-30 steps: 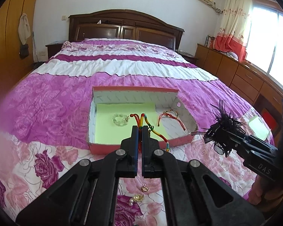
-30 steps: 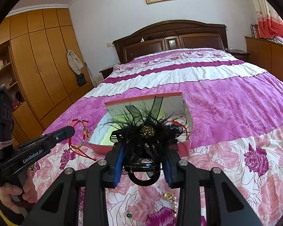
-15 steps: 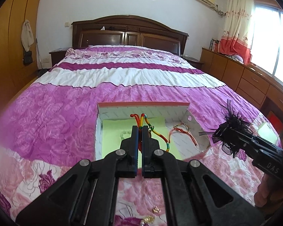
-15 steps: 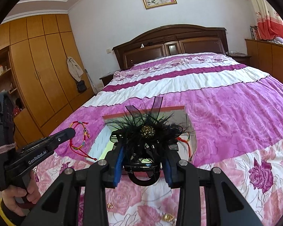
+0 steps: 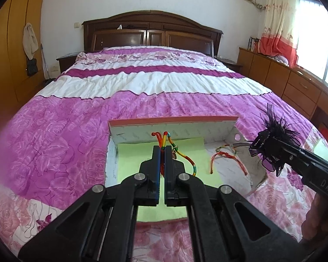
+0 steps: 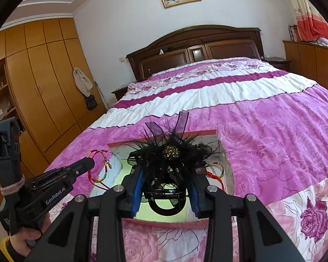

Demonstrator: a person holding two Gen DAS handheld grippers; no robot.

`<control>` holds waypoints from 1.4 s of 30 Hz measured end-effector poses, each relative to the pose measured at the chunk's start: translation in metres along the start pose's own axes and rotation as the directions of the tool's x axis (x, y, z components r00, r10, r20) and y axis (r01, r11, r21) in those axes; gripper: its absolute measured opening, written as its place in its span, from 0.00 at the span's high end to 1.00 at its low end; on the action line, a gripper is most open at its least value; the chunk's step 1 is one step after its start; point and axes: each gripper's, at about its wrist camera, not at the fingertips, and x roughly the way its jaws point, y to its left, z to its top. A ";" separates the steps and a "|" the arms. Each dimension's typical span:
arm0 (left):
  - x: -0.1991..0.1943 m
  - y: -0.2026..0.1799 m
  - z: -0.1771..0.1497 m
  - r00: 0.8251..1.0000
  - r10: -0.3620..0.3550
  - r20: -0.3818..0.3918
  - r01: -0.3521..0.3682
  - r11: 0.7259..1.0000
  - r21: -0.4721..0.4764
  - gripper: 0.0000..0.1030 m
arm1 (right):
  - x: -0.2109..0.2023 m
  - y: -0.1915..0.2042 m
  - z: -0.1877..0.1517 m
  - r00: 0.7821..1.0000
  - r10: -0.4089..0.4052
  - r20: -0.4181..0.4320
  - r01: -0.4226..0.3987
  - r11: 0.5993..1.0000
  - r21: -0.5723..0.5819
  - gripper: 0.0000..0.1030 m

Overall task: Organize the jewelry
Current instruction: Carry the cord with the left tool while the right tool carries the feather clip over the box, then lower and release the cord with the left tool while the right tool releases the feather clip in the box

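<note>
Left wrist view shows our left claw (image 5: 161,150) clamped on a rainbow cord bracelet (image 5: 181,152) and our right claw (image 6: 166,174) gripping a black feather clip (image 6: 170,155), both above the box (image 5: 172,122) for dropping in.

Not much lettering can be made out here. "GenRobot.AI" is printed in white along the side of the left gripper (image 6: 88,163), down on its black body near the handle, as caught in the right wrist view. On the right gripper (image 5: 259,142), the white letters "DAS" are stamped on the black body close to the hand, seen at the right edge of the left wrist view. Tiny repeated print on the box (image 5: 142,133) lining can't be read.
</note>
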 end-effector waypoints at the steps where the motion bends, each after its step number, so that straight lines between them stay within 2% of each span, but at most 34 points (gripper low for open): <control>1: 0.005 0.000 -0.001 1.000 0.003 -0.007 -0.003 1.000 0.001 1.00 | 0.004 -0.001 0.000 1.000 -0.002 -0.006 0.002 1.000 0.001 0.63; 13: 0.047 0.005 -0.022 0.991 0.030 -0.130 -0.030 1.000 -0.002 1.00 | 0.054 -0.019 -0.019 0.987 -0.077 -0.144 0.077 0.997 -0.004 0.63; 23: 0.072 0.010 -0.042 0.965 0.083 -0.250 -0.085 0.996 0.005 1.00 | 0.079 -0.032 -0.033 0.954 -0.149 -0.259 0.152 0.988 -0.010 0.63; 27: 0.076 0.010 -0.045 0.955 0.092 -0.282 -0.093 0.996 0.007 1.00 | 0.079 -0.033 -0.034 0.953 -0.149 -0.265 0.153 0.988 -0.004 0.63; 29: 0.075 0.007 -0.045 0.954 0.085 -0.287 -0.087 0.996 0.006 0.96 | 0.078 -0.033 -0.034 0.953 -0.145 -0.267 0.152 0.988 0.008 0.62; 32: 0.071 0.003 -0.043 0.957 0.063 -0.285 -0.065 0.998 0.003 0.81 | 0.076 -0.034 -0.034 0.953 -0.138 -0.268 0.149 0.989 0.021 0.60; 34: 0.067 0.000 -0.043 0.959 0.056 -0.279 -0.056 0.998 0.008 0.71 | 0.073 -0.034 -0.033 0.955 -0.126 -0.267 0.139 0.990 0.031 0.53; 36: 0.062 -0.004 -0.042 0.962 0.057 -0.269 -0.054 0.998 0.018 0.69 | 0.070 -0.034 -0.031 0.958 -0.119 -0.259 0.133 0.990 0.037 0.50; 42: 0.045 -0.003 -0.036 0.970 0.039 -0.241 -0.040 0.999 0.000 0.67 | 0.054 -0.031 -0.028 0.969 -0.102 -0.227 0.116 0.992 0.047 0.50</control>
